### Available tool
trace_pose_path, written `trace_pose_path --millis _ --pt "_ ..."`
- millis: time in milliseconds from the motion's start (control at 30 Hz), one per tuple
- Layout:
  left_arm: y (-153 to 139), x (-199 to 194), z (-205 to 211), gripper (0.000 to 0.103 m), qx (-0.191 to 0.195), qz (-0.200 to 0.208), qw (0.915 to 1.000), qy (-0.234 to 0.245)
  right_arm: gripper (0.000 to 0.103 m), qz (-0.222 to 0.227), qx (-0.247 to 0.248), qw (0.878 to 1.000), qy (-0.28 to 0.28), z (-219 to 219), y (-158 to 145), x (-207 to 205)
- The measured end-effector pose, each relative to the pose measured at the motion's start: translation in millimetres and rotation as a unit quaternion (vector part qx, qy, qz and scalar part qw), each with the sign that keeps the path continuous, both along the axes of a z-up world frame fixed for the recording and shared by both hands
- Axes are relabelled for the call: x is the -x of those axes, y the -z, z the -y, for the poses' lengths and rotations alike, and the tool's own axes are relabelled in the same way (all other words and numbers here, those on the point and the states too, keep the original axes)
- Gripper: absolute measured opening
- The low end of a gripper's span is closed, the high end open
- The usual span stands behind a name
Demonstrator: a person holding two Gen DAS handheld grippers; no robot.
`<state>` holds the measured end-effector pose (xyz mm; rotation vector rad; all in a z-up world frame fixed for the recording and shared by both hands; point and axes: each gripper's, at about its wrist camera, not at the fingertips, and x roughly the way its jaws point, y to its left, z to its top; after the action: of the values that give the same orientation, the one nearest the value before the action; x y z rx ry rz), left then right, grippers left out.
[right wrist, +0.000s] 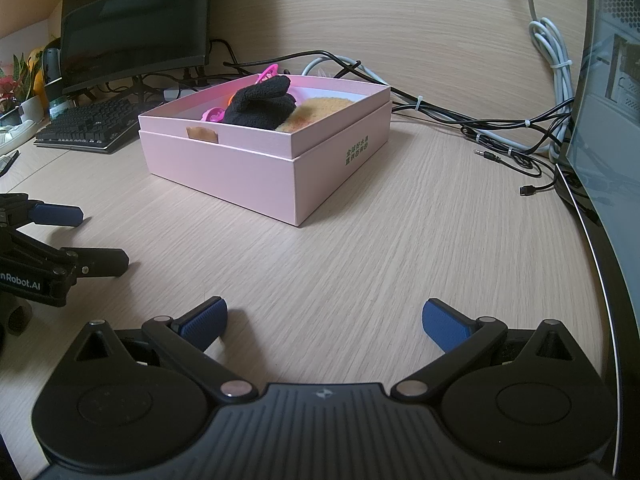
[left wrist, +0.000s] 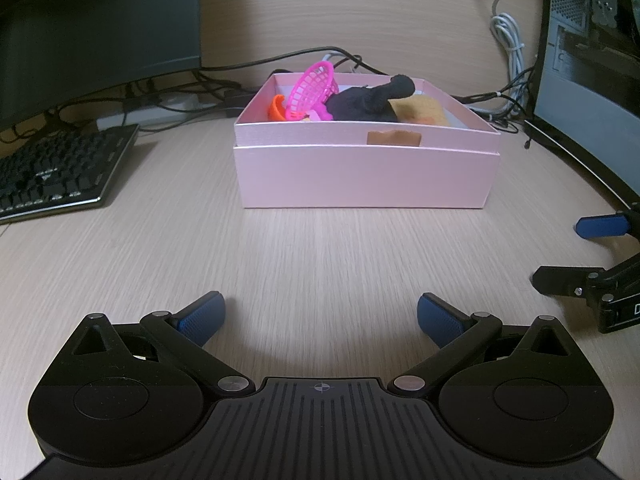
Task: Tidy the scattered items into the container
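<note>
Wood-grain counter (left wrist: 320, 248) bare between both grippers and pink box (left wrist: 366, 172). Left gripper (left wrist: 321, 318) spread, holding nothing; box straight ahead, near wall square across its line. Right gripper (right wrist: 325, 322) spread, holding nothing; box ahead and left, corner-on. Pink basket (left wrist: 314, 90), black cloth (right wrist: 260, 106), orange sponge (right wrist: 320, 114) inside box. No loose item seen on counter; task looks about finished. Left gripper judged better lined up with box.

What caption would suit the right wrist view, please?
Open right gripper facing a pink box holding a black sock and toys.
</note>
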<state>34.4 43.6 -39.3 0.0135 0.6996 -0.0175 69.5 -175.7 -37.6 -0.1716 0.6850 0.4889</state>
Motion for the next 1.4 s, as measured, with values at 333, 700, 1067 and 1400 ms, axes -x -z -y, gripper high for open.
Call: trace_pose_path --millis 333,700,1067,1400 --pt "-0.1 0.0 0.3 0.103 0.0 0.0 1.0 0.0 0.103 0.0 0.0 1.0 0.0 -0.1 -0.1 -0.1" --pt "-0.1 0.0 0.3 0.103 -0.002 -0.001 1.0 0.001 0.103 0.0 0.0 1.0 0.0 -0.1 -0.1 -0.1" --pt "-0.2 0.5 -0.4 0.103 -0.001 -0.001 1.0 0.002 0.103 0.0 0.0 1.0 0.0 -0.3 0.1 -0.4" --pt "0.1 -0.7 -1.5 0.103 -0.002 -0.002 1.0 0.005 0.103 0.0 0.0 1.0 0.0 -0.5 0.0 -0.6"
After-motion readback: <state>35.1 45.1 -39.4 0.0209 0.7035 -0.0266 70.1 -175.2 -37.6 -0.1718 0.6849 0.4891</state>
